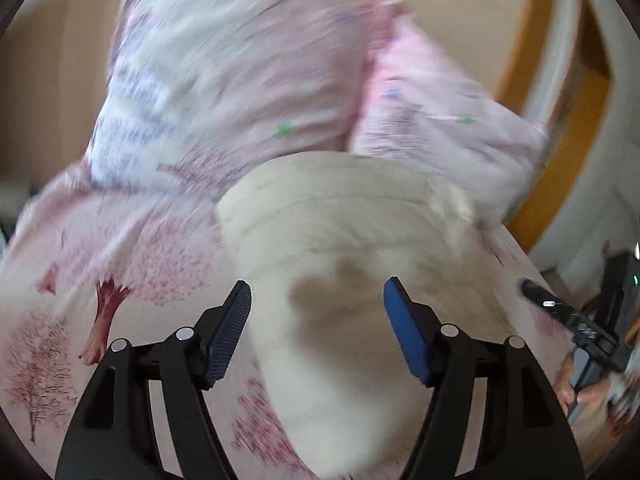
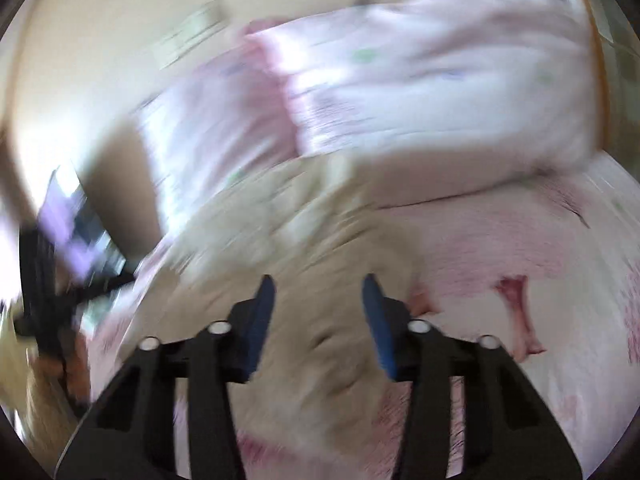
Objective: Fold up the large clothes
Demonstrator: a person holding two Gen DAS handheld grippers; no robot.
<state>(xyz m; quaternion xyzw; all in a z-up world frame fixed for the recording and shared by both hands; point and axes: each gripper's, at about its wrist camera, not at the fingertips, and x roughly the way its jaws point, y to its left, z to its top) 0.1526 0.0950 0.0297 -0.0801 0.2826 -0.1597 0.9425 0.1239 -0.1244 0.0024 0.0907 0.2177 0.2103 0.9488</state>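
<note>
The cream garment (image 1: 344, 240) lies bunched on the bed (image 1: 52, 360), near the middle, in front of two pink pillows (image 1: 224, 80) at the far side. The left claw (image 1: 316, 320) and the right claw (image 2: 318, 312) both hover over it, jaws wide apart, holding nothing. The step looks like choosing a hold; next, each should probably pinch an edge. The cloth seems thick, soft and rumpled; the sheet carries a pink tree print.
</note>
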